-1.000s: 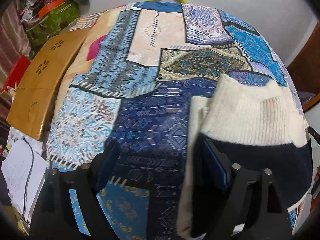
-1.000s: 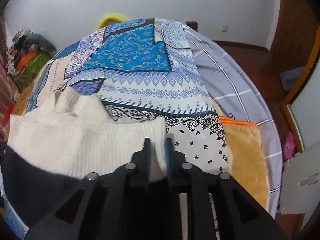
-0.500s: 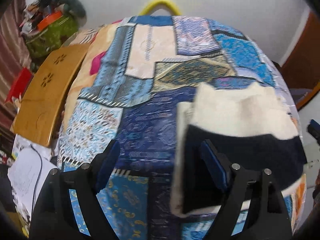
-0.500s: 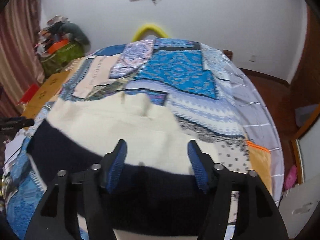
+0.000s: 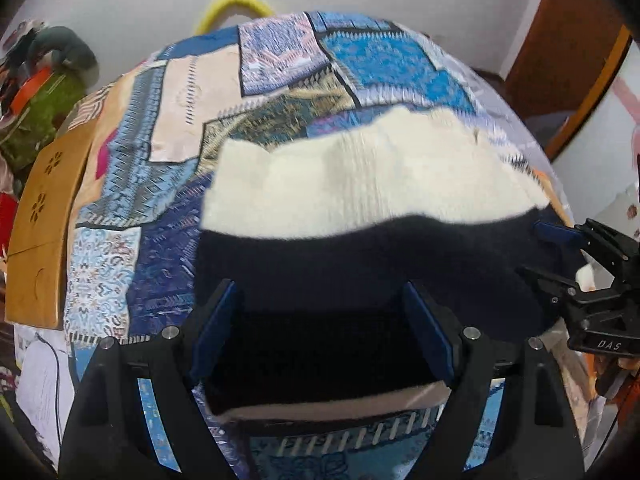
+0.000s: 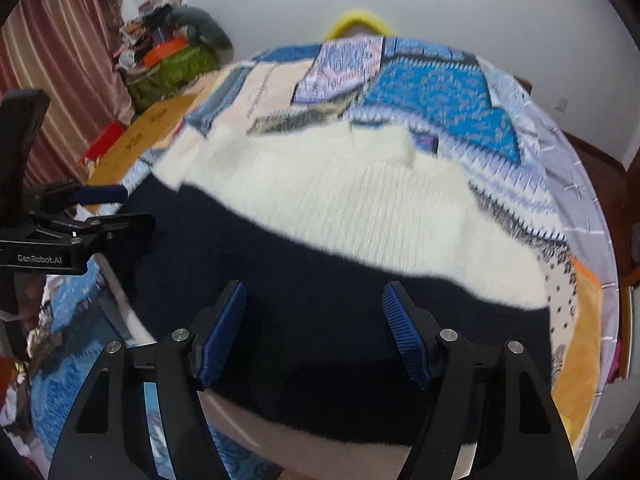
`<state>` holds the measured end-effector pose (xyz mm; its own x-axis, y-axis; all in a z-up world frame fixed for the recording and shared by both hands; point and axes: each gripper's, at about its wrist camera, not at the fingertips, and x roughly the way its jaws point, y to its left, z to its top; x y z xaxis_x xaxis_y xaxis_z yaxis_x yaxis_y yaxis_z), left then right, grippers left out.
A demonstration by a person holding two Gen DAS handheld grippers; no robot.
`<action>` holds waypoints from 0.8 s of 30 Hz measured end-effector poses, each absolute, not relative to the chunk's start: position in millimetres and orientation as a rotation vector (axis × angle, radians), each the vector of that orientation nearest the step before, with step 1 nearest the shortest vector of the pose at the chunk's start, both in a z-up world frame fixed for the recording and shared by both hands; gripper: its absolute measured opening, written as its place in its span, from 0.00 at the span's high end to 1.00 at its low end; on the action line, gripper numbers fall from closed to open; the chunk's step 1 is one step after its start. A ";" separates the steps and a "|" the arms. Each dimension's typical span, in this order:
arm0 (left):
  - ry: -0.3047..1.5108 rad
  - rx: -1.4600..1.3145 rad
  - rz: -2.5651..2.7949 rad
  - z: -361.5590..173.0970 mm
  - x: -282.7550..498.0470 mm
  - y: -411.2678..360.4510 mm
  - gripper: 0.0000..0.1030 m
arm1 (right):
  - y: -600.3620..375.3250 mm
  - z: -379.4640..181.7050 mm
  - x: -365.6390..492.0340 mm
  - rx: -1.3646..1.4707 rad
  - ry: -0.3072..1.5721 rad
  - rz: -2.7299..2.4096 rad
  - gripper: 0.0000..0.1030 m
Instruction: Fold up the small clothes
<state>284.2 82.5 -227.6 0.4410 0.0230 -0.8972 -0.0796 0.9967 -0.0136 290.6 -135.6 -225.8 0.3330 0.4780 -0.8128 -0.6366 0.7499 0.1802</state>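
Note:
A small knit sweater, cream on its far part and dark navy on its near part, lies spread on the patchwork bedspread. It also shows in the right wrist view. My left gripper is open over the navy hem, its jaws wide apart and empty. My right gripper is open over the navy part too, holding nothing. Each gripper shows at the other view's edge: the right one and the left one.
A wooden board lies along the bed's left side. A green bag with clutter stands at the far left corner. A yellow hoop rises behind the bed. An orange blanket and a grey striped sheet cover the right side.
My right gripper has let go of the sweater edge and opened. Both grippers have pulled back and up, and the sweater now lies spread flat between them.

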 end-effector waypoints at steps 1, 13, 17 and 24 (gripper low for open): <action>1.118 -0.049 0.066 -231.0 283.9 80.9 0.19 | -136.4 -230.7 291.0 -0.187 1.003 0.730 0.35; 1.133 -0.066 0.090 -246.9 277.5 91.2 0.10 | -176.2 -236.7 291.1 -0.088 1.014 0.683 0.34; 1.133 -0.090 0.093 -245.9 271.0 97.7 0.10 | -194.8 -238.0 291.7 -0.047 1.032 0.649 0.29; 1.140 -0.129 0.143 -239.6 255.7 119.0 0.10 | -229.9 -240.8 289.1 0.028 1.067 0.578 0.25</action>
